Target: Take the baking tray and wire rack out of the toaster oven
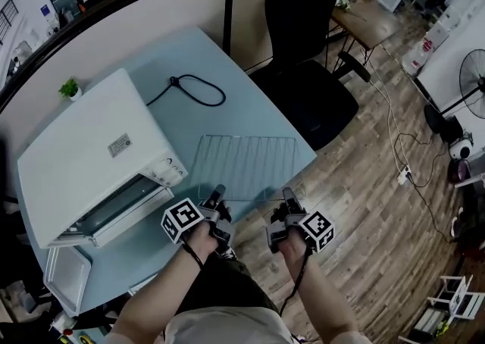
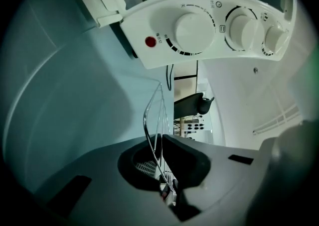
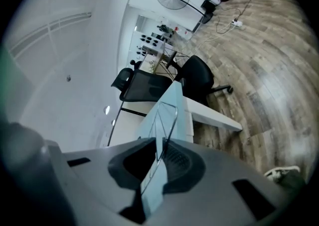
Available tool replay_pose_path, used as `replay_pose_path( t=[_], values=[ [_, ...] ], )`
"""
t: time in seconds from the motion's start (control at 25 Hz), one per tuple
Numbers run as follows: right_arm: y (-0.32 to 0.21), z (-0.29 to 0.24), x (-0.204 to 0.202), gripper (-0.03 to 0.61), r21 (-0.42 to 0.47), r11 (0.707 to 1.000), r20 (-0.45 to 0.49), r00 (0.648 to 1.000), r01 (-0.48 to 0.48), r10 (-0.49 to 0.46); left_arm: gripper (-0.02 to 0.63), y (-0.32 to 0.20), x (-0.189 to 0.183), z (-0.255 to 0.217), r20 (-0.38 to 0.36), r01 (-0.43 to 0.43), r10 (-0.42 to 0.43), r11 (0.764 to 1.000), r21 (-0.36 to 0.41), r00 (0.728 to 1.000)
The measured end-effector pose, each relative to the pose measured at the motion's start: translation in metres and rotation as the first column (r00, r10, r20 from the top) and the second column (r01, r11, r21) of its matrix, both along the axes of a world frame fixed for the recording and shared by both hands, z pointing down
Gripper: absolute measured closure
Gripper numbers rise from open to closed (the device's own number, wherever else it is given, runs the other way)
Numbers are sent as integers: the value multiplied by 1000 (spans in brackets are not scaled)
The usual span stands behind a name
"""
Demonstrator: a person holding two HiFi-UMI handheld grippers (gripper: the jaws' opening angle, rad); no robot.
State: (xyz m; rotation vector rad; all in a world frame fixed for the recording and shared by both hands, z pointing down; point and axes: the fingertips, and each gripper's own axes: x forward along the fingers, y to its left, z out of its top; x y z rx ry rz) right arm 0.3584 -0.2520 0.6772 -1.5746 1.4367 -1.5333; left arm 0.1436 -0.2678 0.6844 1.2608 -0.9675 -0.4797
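Observation:
The wire rack [image 1: 246,167] lies flat on the light blue table [image 1: 250,111], to the right of the white toaster oven [image 1: 95,157], whose door hangs open. My left gripper [image 1: 219,192] is shut on the rack's near edge; in the left gripper view its pads pinch the wire rack [image 2: 152,115] just below the oven's knobs [image 2: 199,31]. My right gripper [image 1: 288,194] is at the same edge further right. In the right gripper view a thin gap shows between its jaws, with the wire rack [image 3: 168,115] in it but not pressed. The baking tray [image 1: 67,274] sits at the table's near left corner.
A black power cord [image 1: 198,89] loops on the table behind the rack. A black office chair [image 1: 307,70] stands past the table's far right edge. A small potted plant [image 1: 70,90] is behind the oven. The rack's right side ends close to the table's edge.

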Motion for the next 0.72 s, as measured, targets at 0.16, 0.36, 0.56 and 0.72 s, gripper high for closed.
replay_pose_path(
  t=[0.16,0.36,0.56,0.72],
  values=[
    [-8,18,3,490,-84,995,-140,988,47,-58,601,-8,4,14,23,-13,13,1000,-7,1000],
    [-21,31,9,441,-150,987,-238,967,61,-96,585,-24,7,18,29,8,-8,1000,-6,1000],
    [-30,46,9,396,-204,978,-243,964,53,-103,510,-37,6,19,48,17,-15,999,-47,999],
    [-35,48,14,353,-216,976,-242,966,36,-89,411,-40,10,14,33,15,-13,997,-75,999]
  ],
)
